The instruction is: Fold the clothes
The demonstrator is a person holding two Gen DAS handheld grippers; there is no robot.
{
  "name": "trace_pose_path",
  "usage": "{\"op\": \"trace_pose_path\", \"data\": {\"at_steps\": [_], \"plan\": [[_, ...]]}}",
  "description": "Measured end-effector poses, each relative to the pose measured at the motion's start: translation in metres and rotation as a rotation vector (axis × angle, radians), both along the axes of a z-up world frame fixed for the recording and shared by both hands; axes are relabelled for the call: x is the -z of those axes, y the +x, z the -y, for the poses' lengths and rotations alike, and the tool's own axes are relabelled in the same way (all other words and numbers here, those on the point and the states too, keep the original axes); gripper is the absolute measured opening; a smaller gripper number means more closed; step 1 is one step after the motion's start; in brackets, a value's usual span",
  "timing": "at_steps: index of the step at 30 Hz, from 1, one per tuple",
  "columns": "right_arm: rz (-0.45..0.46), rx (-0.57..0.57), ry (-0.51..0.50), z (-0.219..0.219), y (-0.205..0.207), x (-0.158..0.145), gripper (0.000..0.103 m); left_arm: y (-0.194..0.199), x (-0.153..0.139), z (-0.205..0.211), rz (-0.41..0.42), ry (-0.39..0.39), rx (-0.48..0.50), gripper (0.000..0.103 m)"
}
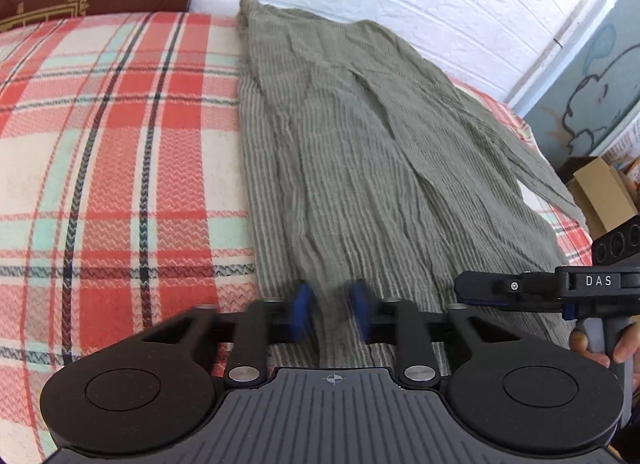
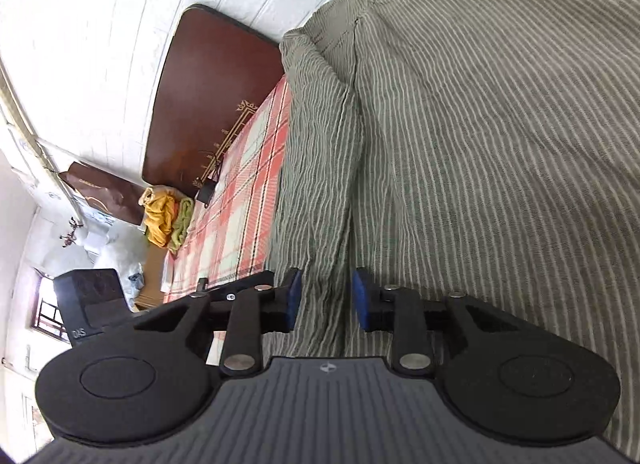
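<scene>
The garment (image 1: 360, 152) lies lengthwise on the bed (image 1: 100, 144). Both the left gripper (image 1: 332, 308) and right gripper (image 2: 326, 298) are clamped on its near hem. Thin fabric could slip from 1 pinch, skewing the fold

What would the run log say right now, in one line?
task: fold clothes | left claw: shut on striped garment | right claw: shut on striped garment | under it: plaid blanket

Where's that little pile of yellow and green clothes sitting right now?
In the right wrist view, the yellow and green clothes are heaped at the left, on the far edge of the plaid blanket, just below the dark brown headboard.
</scene>
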State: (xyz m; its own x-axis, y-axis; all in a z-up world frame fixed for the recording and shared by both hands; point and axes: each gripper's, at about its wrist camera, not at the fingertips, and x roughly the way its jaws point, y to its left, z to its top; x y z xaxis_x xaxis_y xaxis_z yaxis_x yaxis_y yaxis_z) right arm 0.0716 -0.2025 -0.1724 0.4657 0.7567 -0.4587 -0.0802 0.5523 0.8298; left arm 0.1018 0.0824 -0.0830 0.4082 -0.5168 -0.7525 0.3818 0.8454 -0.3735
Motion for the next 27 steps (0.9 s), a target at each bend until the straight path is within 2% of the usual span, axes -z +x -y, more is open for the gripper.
{"op": "trace_pose_path", "data": {"at_steps": [5,11,16,17,20,23,25,27], "plan": [[0.015,-0.007,-0.027,-0.001,0.0,-0.006,0.002,-0.006,0.0,-0.005,0.035,0.022,-0.01,0.001],[-0.018,0.024,-0.074,0.006,-0.003,0.002,0.001,-0.006,0.006,-0.014,0.016,-0.003,-0.04,0.001],[0.003,0.019,-0.109,0.006,-0.005,-0.001,0.001,-0.008,0.004,-0.016,0.019,-0.001,-0.046,0.001],[0.0,0.022,-0.107,0.007,-0.006,0.0,0.001,-0.008,0.004,-0.017,0.017,-0.004,-0.048,0.002],[0.025,0.03,-0.1,0.005,-0.007,-0.004,0.006,-0.006,-0.002,-0.018,0.029,-0.017,-0.055,0.028],[0.065,0.055,-0.064,0.009,0.001,-0.013,0.006,0.005,-0.013,-0.017,0.075,-0.02,-0.077,0.029],[0.077,0.079,-0.051,0.012,0.009,-0.02,0.01,0.019,-0.017,-0.015,0.076,-0.049,-0.089,0.029],[0.086,0.099,-0.06,0.012,0.021,-0.025,0.027,0.035,-0.02,-0.008,0.083,-0.058,-0.097,0.029]]}}
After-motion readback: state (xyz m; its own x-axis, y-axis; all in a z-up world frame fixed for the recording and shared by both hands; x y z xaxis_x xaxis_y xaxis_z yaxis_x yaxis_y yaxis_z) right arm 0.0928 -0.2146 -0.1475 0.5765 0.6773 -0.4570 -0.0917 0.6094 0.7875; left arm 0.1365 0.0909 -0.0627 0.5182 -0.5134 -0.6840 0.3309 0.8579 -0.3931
